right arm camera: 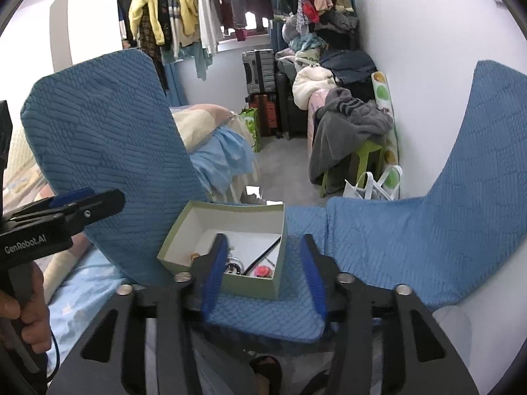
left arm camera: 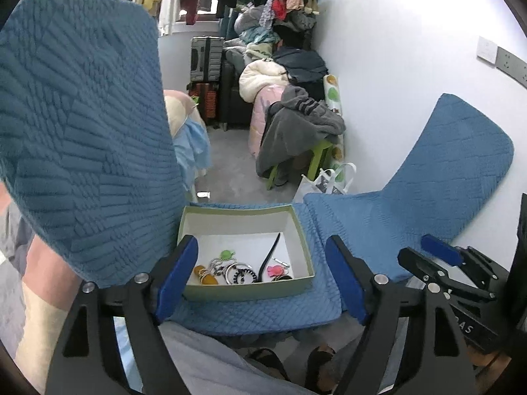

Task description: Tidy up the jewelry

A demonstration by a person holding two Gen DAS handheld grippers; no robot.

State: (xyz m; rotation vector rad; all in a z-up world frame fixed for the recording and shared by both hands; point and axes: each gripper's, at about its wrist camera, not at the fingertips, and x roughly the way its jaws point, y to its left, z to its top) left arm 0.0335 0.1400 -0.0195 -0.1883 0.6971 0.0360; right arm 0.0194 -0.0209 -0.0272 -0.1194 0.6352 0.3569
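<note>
Blue quilted seating (left arm camera: 250, 312) is bearing the jewelry box (left arm camera: 247, 291); both the left gripper (left arm camera: 260, 276) and right gripper (right arm camera: 263, 276) are hovering spread and empty; probably next, picking 1 piece.

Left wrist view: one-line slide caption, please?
Open left gripper hovers before a pale green cardboard box of mixed jewelry on a blue quilted seat.

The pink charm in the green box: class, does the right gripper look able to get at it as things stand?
Probably yes. The green box has no lid on it, the pink charm lies uncovered near its front right corner, and the right gripper hangs open just before that corner. A black strap lies close beside it.
</note>
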